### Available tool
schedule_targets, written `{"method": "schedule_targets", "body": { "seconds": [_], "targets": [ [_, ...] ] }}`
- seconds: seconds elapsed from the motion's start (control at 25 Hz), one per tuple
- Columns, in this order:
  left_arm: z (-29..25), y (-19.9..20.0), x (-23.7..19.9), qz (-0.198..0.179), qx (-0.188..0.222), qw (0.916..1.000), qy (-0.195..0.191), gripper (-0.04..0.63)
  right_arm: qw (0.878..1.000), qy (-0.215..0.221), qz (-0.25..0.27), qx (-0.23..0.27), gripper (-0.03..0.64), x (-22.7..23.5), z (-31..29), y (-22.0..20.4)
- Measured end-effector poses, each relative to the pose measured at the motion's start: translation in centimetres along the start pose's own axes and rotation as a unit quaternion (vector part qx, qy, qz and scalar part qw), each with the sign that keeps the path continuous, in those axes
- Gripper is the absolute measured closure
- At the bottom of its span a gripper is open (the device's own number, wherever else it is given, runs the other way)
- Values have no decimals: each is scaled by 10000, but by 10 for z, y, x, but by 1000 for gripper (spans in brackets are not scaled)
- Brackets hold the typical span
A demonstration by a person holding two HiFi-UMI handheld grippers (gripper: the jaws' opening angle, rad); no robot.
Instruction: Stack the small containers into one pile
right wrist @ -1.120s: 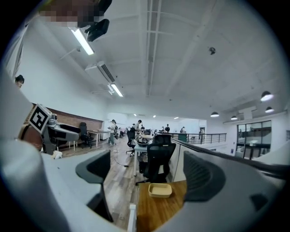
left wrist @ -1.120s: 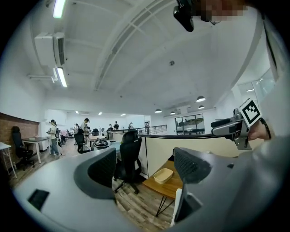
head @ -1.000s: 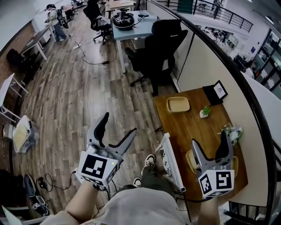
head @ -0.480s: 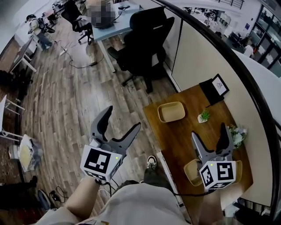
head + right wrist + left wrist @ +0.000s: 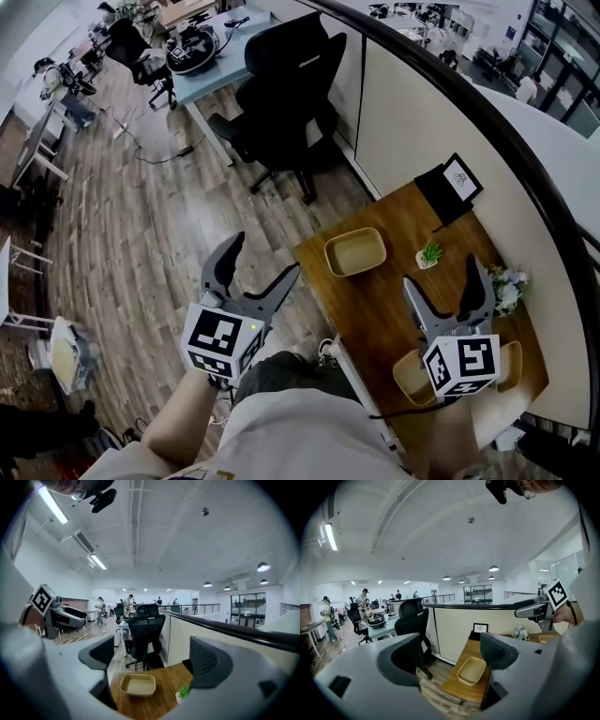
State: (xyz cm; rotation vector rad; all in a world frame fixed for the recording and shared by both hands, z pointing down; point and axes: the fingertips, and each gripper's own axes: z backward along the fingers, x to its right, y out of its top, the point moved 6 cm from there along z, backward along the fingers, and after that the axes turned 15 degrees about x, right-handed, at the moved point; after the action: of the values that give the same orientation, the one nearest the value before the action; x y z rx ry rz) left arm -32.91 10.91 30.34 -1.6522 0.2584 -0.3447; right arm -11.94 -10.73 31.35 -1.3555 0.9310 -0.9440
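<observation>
**Both claws empty, nothing grabbed yet**

Your left claw hangs over the floor and your right claw over the desk, both spread wide and holding nothing. One tan container sits by the desk's far-left edge. Another container lies under your right claw. Pinch a rim squarely — the small plant crowds one side.

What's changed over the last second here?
Only the viewpoint shifted: the desk now sits nearer the picture's middle. Nothing was grasped or let go. The right gripper stays over the desk's near end above the near containers, the left gripper over the floor, both open and empty. The far container sits unmoved by the little plant.
</observation>
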Motion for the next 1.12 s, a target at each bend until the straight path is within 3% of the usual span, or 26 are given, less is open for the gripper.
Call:
{"method": "schedule_targets", "body": {
  "seconds": [0.32, 0.6, 1.12],
  "targets": [
    [-28, 0, 0, 126, 51, 9989, -457, 209, 9991, -353, -215, -74, 120, 6, 2, -1],
    [-40, -7, -19, 749, -70, 9933, -878, 209, 9966, -779, -144, -216, 123, -11, -2, 0],
    [-73, -44, -38, 1128, -501, 9839, -1289, 209, 9940, -800, -141, -734, 158, -29, -47, -34]
  ]
}}
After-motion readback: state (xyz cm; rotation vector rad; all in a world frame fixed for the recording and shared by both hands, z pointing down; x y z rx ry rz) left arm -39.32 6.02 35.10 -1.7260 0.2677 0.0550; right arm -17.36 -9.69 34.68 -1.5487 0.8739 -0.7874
